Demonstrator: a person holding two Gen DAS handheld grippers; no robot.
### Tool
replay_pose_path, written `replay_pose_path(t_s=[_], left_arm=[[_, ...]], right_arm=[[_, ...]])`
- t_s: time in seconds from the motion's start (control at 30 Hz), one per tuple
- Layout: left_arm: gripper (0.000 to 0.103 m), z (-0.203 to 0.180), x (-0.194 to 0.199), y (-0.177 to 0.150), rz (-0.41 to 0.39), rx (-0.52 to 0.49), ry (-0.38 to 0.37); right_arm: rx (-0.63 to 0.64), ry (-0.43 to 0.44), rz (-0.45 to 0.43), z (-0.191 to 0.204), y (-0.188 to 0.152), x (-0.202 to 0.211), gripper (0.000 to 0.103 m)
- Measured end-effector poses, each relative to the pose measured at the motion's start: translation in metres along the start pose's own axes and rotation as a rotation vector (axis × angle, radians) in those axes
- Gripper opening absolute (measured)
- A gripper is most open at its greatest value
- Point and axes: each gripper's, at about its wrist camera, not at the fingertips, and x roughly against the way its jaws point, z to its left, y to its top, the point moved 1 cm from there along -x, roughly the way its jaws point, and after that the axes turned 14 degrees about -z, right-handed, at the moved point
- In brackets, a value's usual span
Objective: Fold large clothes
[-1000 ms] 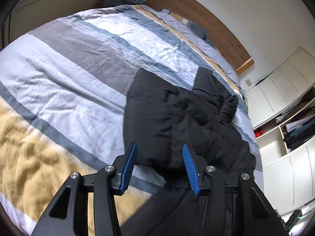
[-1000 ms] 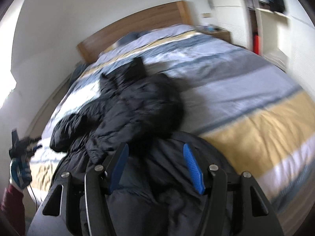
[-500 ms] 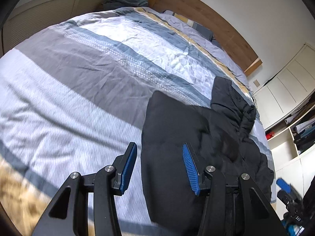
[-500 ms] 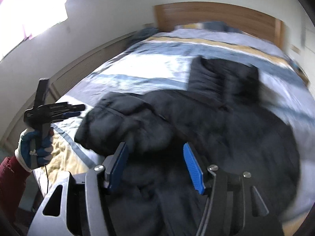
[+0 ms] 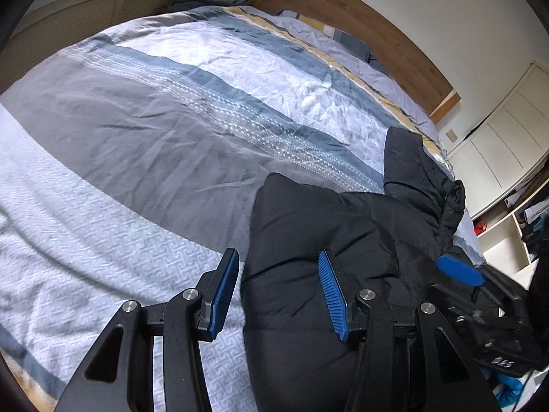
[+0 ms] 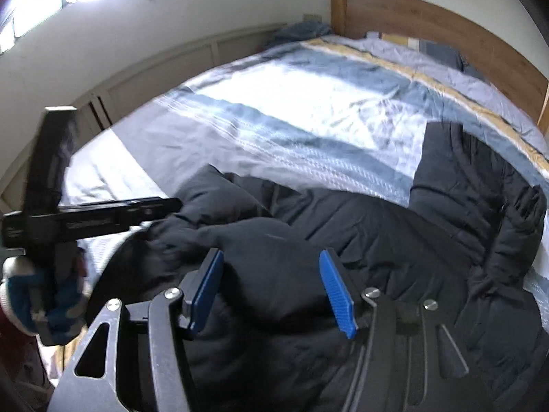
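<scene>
A black coat (image 5: 343, 240) lies crumpled on the bed (image 5: 154, 130), over the striped duvet (image 6: 291, 116) on the side nearer the cupboards (image 5: 507, 144), one sleeve reaching toward the headboard (image 5: 360, 10). The left gripper (image 5: 278, 292) hangs above the coat's edge with its jaws apart — nothing between them. The right gripper (image 6: 271, 292) hangs over the middle of the coat, jaws likewise apart and empty. In the right view a gloved hand (image 6: 41, 302) holds the other tool at the left — blurred.
</scene>
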Motion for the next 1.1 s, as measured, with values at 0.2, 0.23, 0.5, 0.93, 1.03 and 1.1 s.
replay_pose_path(t_s=[0.2,0.23,0.5,0.93,1.03,1.1], left_arm=[[0.047,-0.019,-0.013,-0.016,0.032,-0.060,-0.015],[0.047,-0.024,-0.015,-0.019,0.039,-0.073,-0.024],[0.046,-0.089,-0.013,-0.050,0.102,-0.235,-0.128],[0.044,-0.182,0.038,-0.067,0.087,-0.368,-0.267],[0.044,-0.191,0.027,-0.086,0.120,-0.462,-0.188],[0.044,-0.191,0.017,-0.099,0.151,-0.484,-0.150]], right_arm=[[-0.073,0.060,0.066,-0.014,-0.029,-0.013,0.054],[-0.089,0.075,0.085,-0.016,-0.036,-0.012,0.050],[-0.187,0.141,0.129,-0.017,-0.071,0.033,0.010],[-0.167,-0.042,-0.005,-0.008,-0.081,0.193,0.008],[-0.186,-0.122,0.043,-0.027,-0.104,0.192,0.010],[-0.242,-0.136,0.058,-0.042,-0.127,0.185,0.018]])
